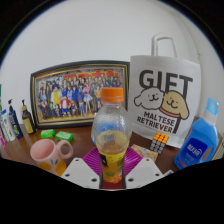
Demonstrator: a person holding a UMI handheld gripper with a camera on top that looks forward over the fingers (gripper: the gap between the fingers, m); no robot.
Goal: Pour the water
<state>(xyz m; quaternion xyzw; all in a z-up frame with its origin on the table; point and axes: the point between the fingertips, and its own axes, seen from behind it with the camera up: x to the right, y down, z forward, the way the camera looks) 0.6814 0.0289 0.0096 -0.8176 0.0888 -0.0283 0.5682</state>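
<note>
Home or office desk: framed group photo (66,94), gift bag (163,100), pink mug (47,153) on wooden tabletop (20,153)

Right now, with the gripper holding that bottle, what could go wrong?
1. The clear plastic bottle with the orange cap is held low between the gripper pads; it looks top-heavy and might tip or slip when tilted.
2. Its cap still looks on, so probably nothing pours until it comes off.
3. The pink mug stands close beside it, and the framed group photo and white gift bag are just behind; splashes could wet them.
</note>
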